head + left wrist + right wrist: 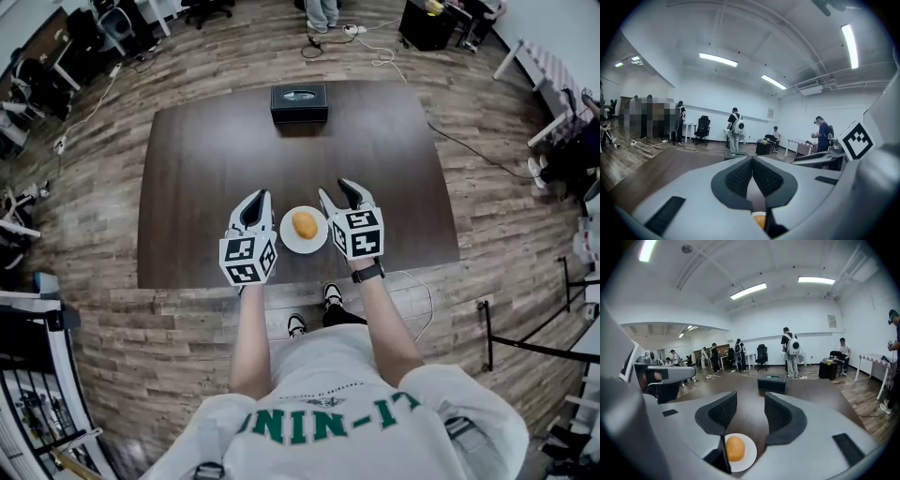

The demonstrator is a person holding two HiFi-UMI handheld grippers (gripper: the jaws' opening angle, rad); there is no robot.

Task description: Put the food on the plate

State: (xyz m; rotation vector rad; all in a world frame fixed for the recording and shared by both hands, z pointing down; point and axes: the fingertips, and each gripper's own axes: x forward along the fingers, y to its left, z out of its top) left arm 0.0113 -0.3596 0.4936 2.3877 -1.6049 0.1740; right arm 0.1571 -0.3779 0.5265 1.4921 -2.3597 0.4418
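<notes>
The round orange food (pixel 305 224) sits on the little white plate (pixel 289 241). The plate is near the front edge of the dark surface (pixel 206 159), right between my two claws. My left claw (pixel 260 199) is closed with its tips together and nothing in it, and my right claw (pixel 336 190) has a narrow gap between its jaws and holds nothing. A black box (pixel 299 103) sits at the far side.

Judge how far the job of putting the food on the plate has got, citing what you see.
Done: the round orange-yellow food lies on the small white round plate on the dark brown table. In hand: nothing; the left gripper is shut, the right gripper open, both empty beside the plate. Left: nothing visible.
</notes>
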